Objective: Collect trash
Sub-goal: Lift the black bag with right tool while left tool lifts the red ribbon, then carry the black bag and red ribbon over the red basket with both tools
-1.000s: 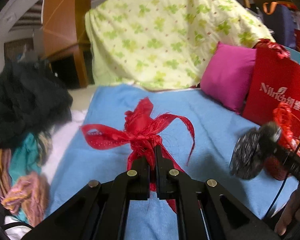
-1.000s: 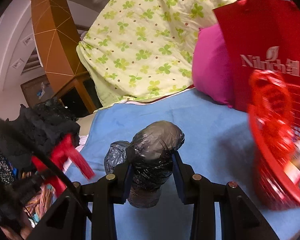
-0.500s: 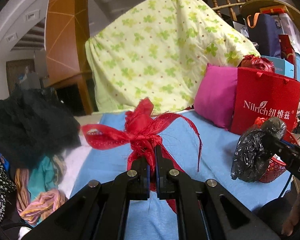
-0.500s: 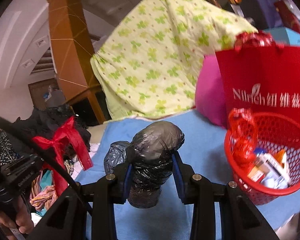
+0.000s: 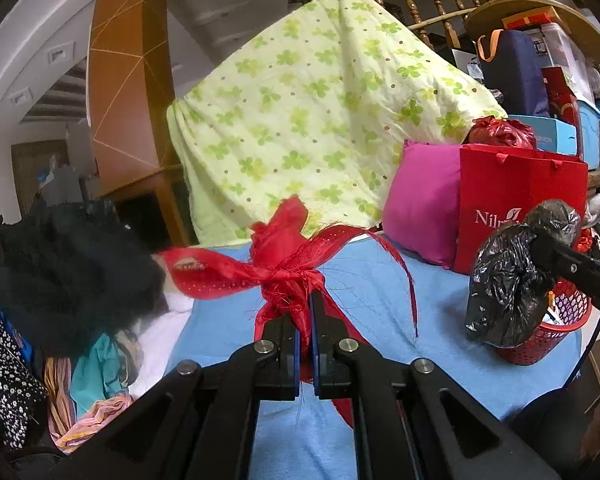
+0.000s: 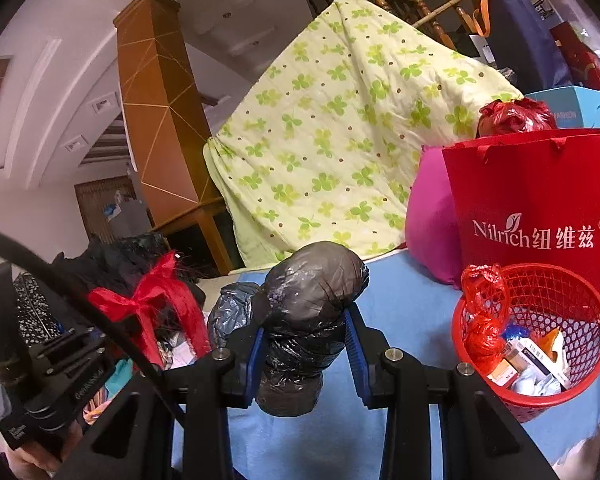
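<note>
Right wrist: crinkled black bag (image 6: 308, 320)

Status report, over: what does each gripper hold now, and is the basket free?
Left gripper shut on red ribbon. Right gripper shut on black bag. Red basket part full, nothing blocking.
</note>
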`<control>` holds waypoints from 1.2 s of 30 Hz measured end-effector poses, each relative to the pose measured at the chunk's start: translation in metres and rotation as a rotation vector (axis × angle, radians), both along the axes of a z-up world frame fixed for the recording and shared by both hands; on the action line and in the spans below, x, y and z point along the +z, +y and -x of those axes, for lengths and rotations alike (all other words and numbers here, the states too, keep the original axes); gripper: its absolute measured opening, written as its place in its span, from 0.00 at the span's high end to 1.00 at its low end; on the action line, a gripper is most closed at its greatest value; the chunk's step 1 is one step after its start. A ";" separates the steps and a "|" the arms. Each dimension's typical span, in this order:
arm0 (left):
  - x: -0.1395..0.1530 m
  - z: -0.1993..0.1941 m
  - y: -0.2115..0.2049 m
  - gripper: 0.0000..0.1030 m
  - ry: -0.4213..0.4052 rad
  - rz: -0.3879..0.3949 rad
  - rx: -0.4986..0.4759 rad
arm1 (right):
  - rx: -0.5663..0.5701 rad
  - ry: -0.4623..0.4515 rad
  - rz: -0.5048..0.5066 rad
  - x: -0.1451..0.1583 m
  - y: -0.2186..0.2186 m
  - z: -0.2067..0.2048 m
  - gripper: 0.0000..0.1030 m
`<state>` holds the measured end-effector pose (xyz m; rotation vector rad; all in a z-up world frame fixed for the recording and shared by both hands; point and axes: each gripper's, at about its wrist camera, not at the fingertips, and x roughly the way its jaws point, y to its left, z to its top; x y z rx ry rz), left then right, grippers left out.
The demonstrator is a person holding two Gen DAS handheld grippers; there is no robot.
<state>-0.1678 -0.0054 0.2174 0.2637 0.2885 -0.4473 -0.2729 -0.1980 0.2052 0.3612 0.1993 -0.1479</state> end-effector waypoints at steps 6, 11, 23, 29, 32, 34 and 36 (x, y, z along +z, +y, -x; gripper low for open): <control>0.007 0.010 -0.008 0.95 -0.024 -0.013 -0.017 | -0.003 -0.029 -0.009 0.005 -0.004 0.011 0.62; 0.011 0.015 -0.014 0.95 -0.033 -0.016 -0.030 | -0.007 -0.050 -0.011 0.011 -0.007 0.020 0.62; 0.012 0.022 -0.024 0.95 -0.029 -0.030 -0.059 | -0.021 -0.079 -0.015 0.016 -0.013 0.033 0.62; 0.010 0.024 -0.030 0.95 -0.021 -0.037 -0.069 | -0.026 -0.083 -0.019 0.017 -0.013 0.037 0.62; 0.009 0.025 -0.033 0.95 -0.018 -0.043 -0.075 | -0.034 -0.090 -0.022 0.017 -0.013 0.042 0.62; 0.008 0.026 -0.035 0.95 -0.015 -0.045 -0.078 | -0.038 -0.092 -0.026 0.016 -0.013 0.044 0.62; 0.007 0.026 -0.037 0.95 -0.009 -0.046 -0.082 | -0.044 -0.093 -0.028 0.016 -0.014 0.046 0.62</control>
